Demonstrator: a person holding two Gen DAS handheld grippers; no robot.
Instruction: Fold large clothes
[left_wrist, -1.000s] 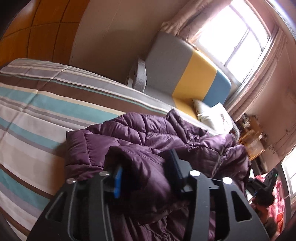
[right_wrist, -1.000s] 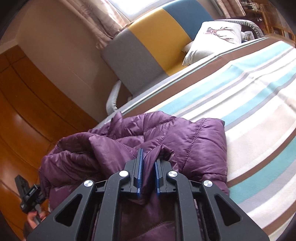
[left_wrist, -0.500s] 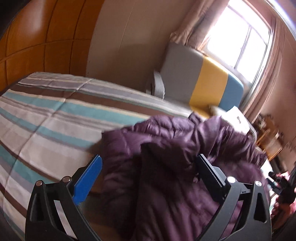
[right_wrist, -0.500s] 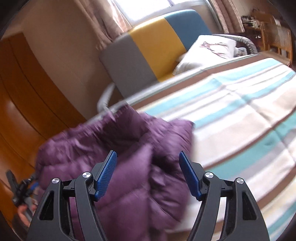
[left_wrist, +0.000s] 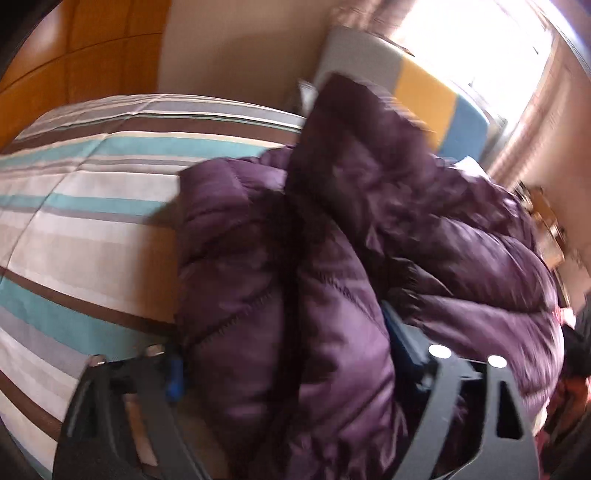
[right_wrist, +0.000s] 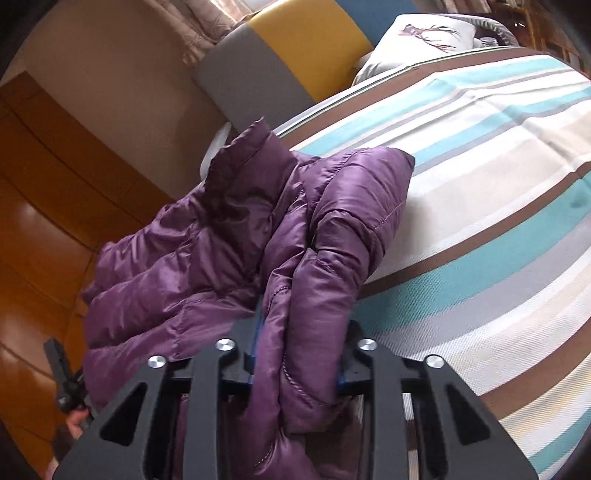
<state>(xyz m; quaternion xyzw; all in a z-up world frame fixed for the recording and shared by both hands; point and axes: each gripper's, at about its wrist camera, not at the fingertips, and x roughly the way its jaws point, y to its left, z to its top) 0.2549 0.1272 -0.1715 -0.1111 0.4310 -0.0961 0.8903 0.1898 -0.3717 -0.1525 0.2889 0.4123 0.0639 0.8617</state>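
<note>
A purple puffer jacket (right_wrist: 236, 251) lies bunched on a bed covered by a striped quilt (right_wrist: 498, 192) in teal, brown, grey and cream. In the right wrist view the jacket fills the centre and lower left of the frame, and the right tool (right_wrist: 295, 354), at bottom centre, has just been closing: its blue-padded fingers (right_wrist: 255, 343) now pinch a thick padded fold of the jacket. In the blurred left wrist view the jacket heaps up through the centre and right of the frame, its collar standing toward the top. The left tool (left_wrist: 284, 354), at the bottom, has also just been closing, with a broad roll of the jacket between its widely spread fingers; whether the pads press on the fabric cannot be told. A grey, yellow and blue sofa (right_wrist: 295, 48) stands in the upper centre beyond the bed, with a white cushion (right_wrist: 417, 40) at upper right.
</note>
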